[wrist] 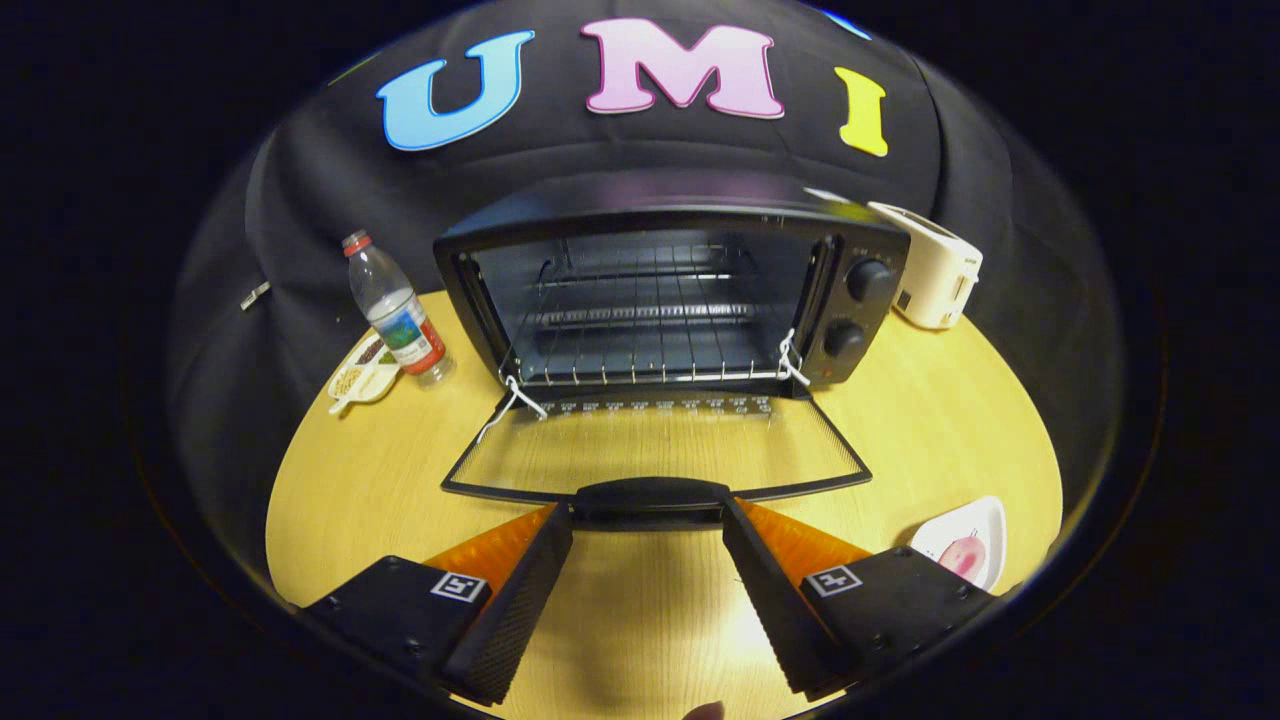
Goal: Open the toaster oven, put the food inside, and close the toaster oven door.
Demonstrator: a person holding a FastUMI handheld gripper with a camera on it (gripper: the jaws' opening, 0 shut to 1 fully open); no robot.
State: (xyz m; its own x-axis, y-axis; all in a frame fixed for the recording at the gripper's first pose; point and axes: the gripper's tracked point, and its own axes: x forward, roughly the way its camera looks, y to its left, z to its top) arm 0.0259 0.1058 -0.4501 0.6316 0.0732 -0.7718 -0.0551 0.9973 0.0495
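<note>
I hold my gripper (648, 520) level, jaws wide, fingertips flanking the black door handle (650, 497). The black toaster oven (670, 290) gapes ahead.

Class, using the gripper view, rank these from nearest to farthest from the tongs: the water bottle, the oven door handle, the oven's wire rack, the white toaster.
1. Oven door handle: between the fingertips of the open tongs.
2. Wire rack: straight ahead, inside the open toaster oven.
3. Water bottle and white toaster: beside the oven, bottle left, toaster right; too close to call.
</note>
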